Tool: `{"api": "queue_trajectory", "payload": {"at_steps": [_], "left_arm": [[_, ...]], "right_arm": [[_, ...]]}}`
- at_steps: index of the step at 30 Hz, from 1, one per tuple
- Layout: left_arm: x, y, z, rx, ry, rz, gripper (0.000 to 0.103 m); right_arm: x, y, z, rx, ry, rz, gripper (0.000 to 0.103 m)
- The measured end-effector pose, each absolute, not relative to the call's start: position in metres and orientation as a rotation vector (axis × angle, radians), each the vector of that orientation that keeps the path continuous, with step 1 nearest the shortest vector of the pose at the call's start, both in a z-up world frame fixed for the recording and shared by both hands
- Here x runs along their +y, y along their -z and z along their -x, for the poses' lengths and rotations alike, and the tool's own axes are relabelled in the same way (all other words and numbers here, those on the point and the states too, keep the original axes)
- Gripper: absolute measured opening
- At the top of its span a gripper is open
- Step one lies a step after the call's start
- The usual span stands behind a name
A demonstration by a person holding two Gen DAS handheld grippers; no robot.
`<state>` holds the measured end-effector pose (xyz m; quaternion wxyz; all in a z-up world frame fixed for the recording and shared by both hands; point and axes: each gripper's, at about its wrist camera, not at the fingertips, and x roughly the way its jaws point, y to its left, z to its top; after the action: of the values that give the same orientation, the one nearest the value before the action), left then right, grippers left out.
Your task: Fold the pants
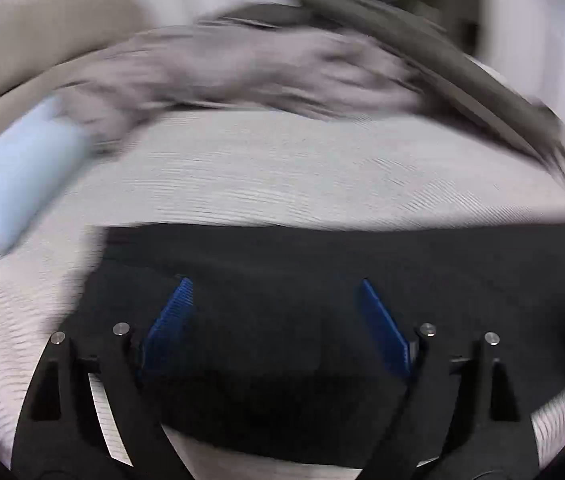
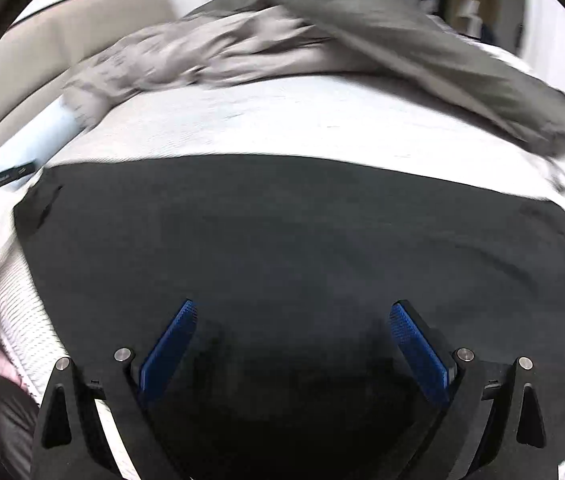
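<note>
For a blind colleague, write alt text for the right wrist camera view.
Open right gripper with blue-padded fingers above black pants spread flat on a white bed. Behind them lie rumpled grey clothes and a pale blue roll at left.

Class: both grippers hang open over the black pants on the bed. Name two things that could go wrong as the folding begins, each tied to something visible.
1. The left gripper and right gripper are open above the pants; closing too deep might pinch the white bedspread as well.
2. The grey garment lies just beyond the pants; a fold thrown that way might land on it or drag it.
</note>
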<state>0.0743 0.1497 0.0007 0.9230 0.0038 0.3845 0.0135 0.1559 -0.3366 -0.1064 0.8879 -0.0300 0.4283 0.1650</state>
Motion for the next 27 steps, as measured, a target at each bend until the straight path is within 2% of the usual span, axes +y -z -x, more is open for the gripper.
{"api": "queue_trajectory", "payload": {"at_steps": [2,5,9,11,13,16,21,25,27], "left_arm": [[0.104,0.024,-0.086,0.865,0.098,-0.127,0.082],[0.1,0.059,-0.096,0.948,0.066,-0.176,0.083],[0.143,0.058,-0.089,0.963,0.04,-0.103,0.083],[0.157,0.053,-0.081,0.966,0.086,-0.085,0.075],[0.161,0.04,-0.065,0.945,0.133,-0.094,0.071],[0.192,0.02,-0.056,0.858,0.105,-0.039,0.074],[0.255,0.056,-0.084,0.955,-0.109,0.103,0.074],[0.253,0.057,-0.08,0.954,-0.121,0.05,0.079],[0.248,0.052,-0.083,0.956,-0.113,0.031,0.077]], "right_arm": [[-0.311,0.113,-0.159,0.91,-0.382,0.116,0.098],[-0.296,0.129,-0.16,0.955,-0.371,0.221,0.098],[-0.338,0.133,-0.157,0.95,-0.251,0.249,0.099],[-0.376,0.134,-0.158,0.945,-0.107,0.241,0.099],[-0.405,0.133,-0.16,0.968,-0.101,0.117,0.099],[-0.415,0.121,-0.159,0.945,-0.057,0.055,0.099],[-0.375,0.124,-0.16,0.932,-0.139,0.167,0.099],[-0.368,0.133,-0.158,0.941,-0.141,0.21,0.099],[-0.375,0.131,-0.155,0.947,-0.142,0.18,0.099]]}}
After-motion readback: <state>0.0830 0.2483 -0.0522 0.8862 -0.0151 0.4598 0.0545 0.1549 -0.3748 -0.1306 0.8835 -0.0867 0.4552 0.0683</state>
